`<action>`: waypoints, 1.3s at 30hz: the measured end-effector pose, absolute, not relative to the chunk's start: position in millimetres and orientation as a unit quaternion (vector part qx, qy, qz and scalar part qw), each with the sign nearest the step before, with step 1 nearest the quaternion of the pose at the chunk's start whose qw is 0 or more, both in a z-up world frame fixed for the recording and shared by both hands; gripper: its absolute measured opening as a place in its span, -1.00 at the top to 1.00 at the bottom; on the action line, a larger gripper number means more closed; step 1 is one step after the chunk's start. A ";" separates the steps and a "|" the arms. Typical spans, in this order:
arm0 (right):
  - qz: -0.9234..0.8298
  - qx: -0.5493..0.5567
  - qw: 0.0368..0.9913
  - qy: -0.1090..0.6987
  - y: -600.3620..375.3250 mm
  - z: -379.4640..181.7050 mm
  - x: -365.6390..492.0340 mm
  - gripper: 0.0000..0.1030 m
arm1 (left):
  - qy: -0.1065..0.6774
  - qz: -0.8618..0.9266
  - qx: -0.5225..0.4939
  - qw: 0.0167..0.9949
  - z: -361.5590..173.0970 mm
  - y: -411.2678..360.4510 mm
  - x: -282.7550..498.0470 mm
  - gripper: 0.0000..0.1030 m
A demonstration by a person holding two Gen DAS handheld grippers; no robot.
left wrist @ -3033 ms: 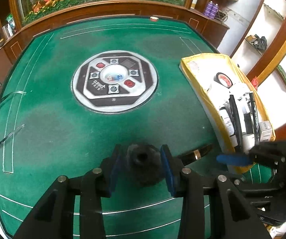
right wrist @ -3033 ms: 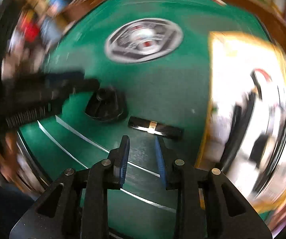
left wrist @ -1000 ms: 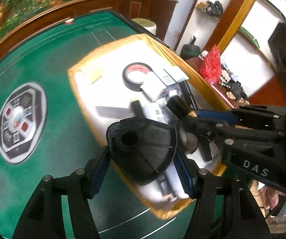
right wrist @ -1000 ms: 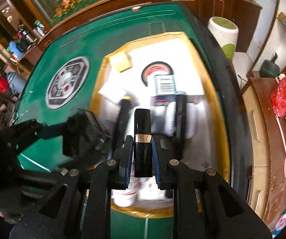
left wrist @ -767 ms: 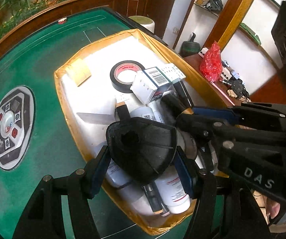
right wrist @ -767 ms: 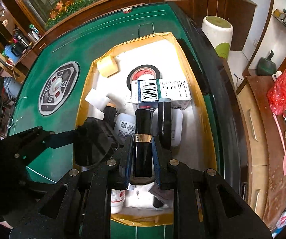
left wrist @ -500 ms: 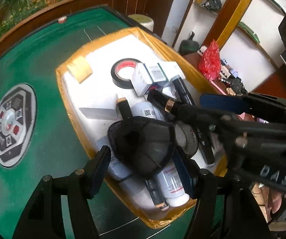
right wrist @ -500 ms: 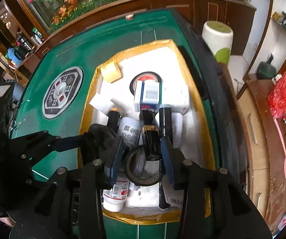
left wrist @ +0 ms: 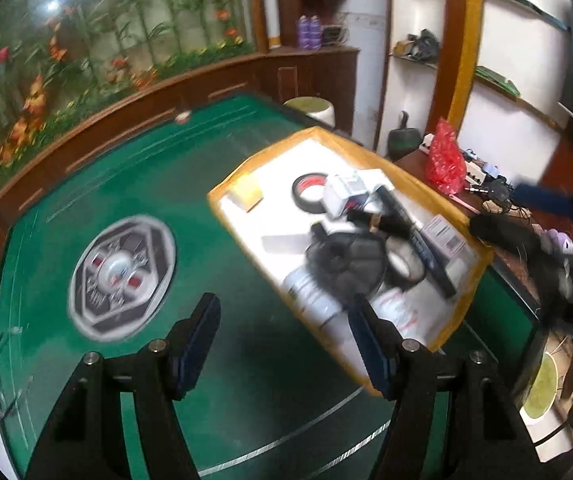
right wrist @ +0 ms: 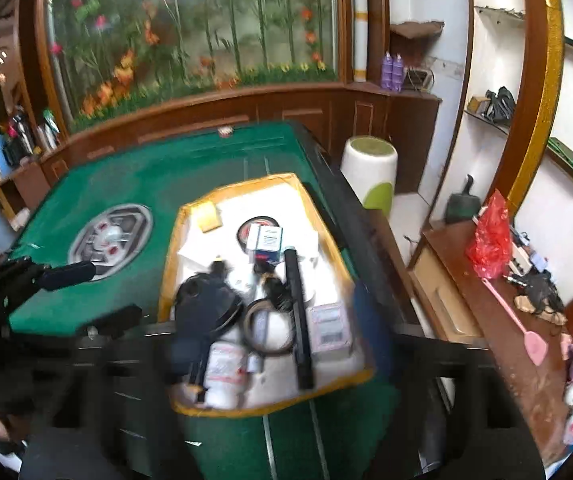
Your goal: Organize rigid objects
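Left wrist view: my left gripper [left wrist: 284, 334] stands released, nothing between its pads, above the green table [left wrist: 86, 200]. The black funnel-shaped part [left wrist: 344, 262] lies inside the yellow-rimmed tray [left wrist: 222, 204], on top of the white bottles [left wrist: 310, 296] and beside a tape roll [left wrist: 404, 264]. In the right wrist view, the jaws of my right gripper [right wrist: 274, 356] have just been opening; they are blurred at the bottom of the frame, spread wide and empty. The black tube with a gold band [right wrist: 272, 280] rests in the tray among the other items. I judge the drop-off step complete for both objects. The next move calls for locating any rigid object left outside the tray; none shows on the table here.
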State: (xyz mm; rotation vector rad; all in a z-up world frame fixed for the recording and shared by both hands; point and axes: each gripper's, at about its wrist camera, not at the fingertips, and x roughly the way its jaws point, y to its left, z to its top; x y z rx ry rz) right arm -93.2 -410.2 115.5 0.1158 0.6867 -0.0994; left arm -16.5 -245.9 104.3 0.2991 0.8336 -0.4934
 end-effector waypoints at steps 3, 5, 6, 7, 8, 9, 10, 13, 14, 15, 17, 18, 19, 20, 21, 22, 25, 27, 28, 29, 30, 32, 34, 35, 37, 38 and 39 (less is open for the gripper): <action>-0.058 0.076 0.919 0.383 -408.2 92.9 -103.4 -0.60 | 0.390 -0.240 0.127 0.880 107.7 -232.2 -22.9 -0.30; -0.057 0.078 0.915 0.392 -404.5 87.4 -111.8 -0.60 | 0.395 -0.245 0.120 0.877 106.4 -227.8 -25.7 -0.30; -0.056 0.078 0.916 0.391 -402.0 87.8 -116.3 -0.60 | 0.398 -0.243 0.121 0.876 106.4 -226.9 -27.3 -0.30; -0.053 0.072 0.921 0.380 -397.6 92.6 -122.7 -0.60 | 0.398 -0.239 0.125 0.877 107.2 -226.8 -29.3 -0.30; -0.052 0.062 0.926 0.370 -393.3 96.0 -127.9 -0.60 | 0.397 -0.239 0.128 0.877 108.1 -227.1 -31.2 -0.31; -0.051 0.048 0.931 0.357 -389.2 101.6 -133.7 -0.60 | 0.395 -0.244 0.129 0.876 110.2 -226.3 -34.1 -0.34; -0.046 0.035 0.936 0.347 -384.6 106.0 -138.9 -0.60 | 0.392 -0.247 0.128 0.877 113.7 -225.6 -37.2 -0.39; -0.031 0.050 0.925 0.376 -385.3 97.9 -141.8 -0.60 | 0.390 -0.259 0.138 0.873 121.8 -223.7 -45.8 -0.62; -0.019 0.075 0.917 0.391 -388.9 92.4 -141.8 -0.60 | 0.393 -0.260 0.142 0.870 124.5 -224.5 -46.7 -0.62; -0.026 0.098 0.910 0.401 -394.5 87.4 -142.9 -0.60 | 0.396 -0.262 0.148 0.868 126.0 -225.2 -47.6 -0.62; -0.051 0.104 0.908 0.403 -398.6 85.7 -145.1 -0.60 | 0.397 -0.260 0.170 0.864 129.2 -226.7 -50.2 -0.62; -0.060 0.107 0.907 0.403 -399.9 86.6 -145.7 -0.60 | 0.390 -0.259 0.180 0.865 131.8 -225.1 -52.8 -0.62; -0.066 0.113 0.906 0.402 -400.2 88.4 -146.3 -0.60 | 0.384 -0.259 0.186 0.866 133.4 -223.1 -54.4 -0.62; -0.071 0.116 0.907 0.399 -399.5 90.7 -146.6 -0.60 | 0.379 -0.262 0.193 0.867 135.6 -220.7 -56.3 -0.62; -0.079 0.116 0.908 0.395 -398.0 92.8 -147.2 -0.60 | 0.370 -0.262 0.202 0.868 138.0 -218.1 -58.9 -0.62; -0.087 0.116 0.908 0.392 -396.0 95.1 -147.6 -0.60 | 0.359 -0.261 0.210 0.871 140.4 -214.7 -61.6 -0.62; -0.094 0.112 0.909 0.391 -386.1 98.1 -144.5 -0.60 | 0.347 -0.272 0.204 0.874 145.4 -203.2 -63.0 -0.62; -0.093 0.105 0.909 0.393 -377.4 100.0 -141.5 -0.60 | 0.339 -0.272 0.205 0.877 149.8 -196.8 -62.7 -0.62; -0.089 0.103 0.909 0.394 -373.3 101.8 -138.9 -0.60 | 0.337 -0.270 0.210 0.877 151.8 -195.2 -61.8 -0.62; -0.086 0.098 0.910 0.394 -369.2 103.0 -135.6 -0.60 | 0.333 -0.269 0.218 0.877 153.7 -194.4 -61.4 -0.62; -0.083 0.092 0.911 0.394 -364.3 104.7 -134.0 -0.60 | 0.325 -0.266 0.228 0.878 155.6 -193.9 -62.1 -0.62; -0.074 0.079 0.913 0.394 -355.6 107.7 -131.0 -0.60 | 0.288 -0.249 0.250 0.890 158.8 -193.2 -69.1 -0.62; -0.067 0.072 0.913 0.395 -348.9 108.9 -128.7 -0.60 | 0.290 -0.249 0.250 0.890 155.3 -193.7 -67.1 -0.62; -0.063 0.071 0.913 0.397 -347.1 108.5 -127.2 -0.60 | 0.301 -0.255 0.257 0.882 151.1 -195.8 -64.4 -0.62; -0.062 0.068 0.910 0.404 -344.5 107.4 -124.2 -0.60 | 0.310 -0.254 0.268 0.876 144.5 -198.5 -61.3 -0.62; -0.062 0.068 0.909 0.405 -344.2 107.5 -123.6 -0.60 | 0.307 -0.246 0.273 0.878 142.5 -199.0 -60.9 -0.62; -0.061 0.069 0.910 0.405 -343.8 108.0 -123.2 -0.60 | 0.303 -0.237 0.276 0.881 141.3 -198.8 -61.3 -0.62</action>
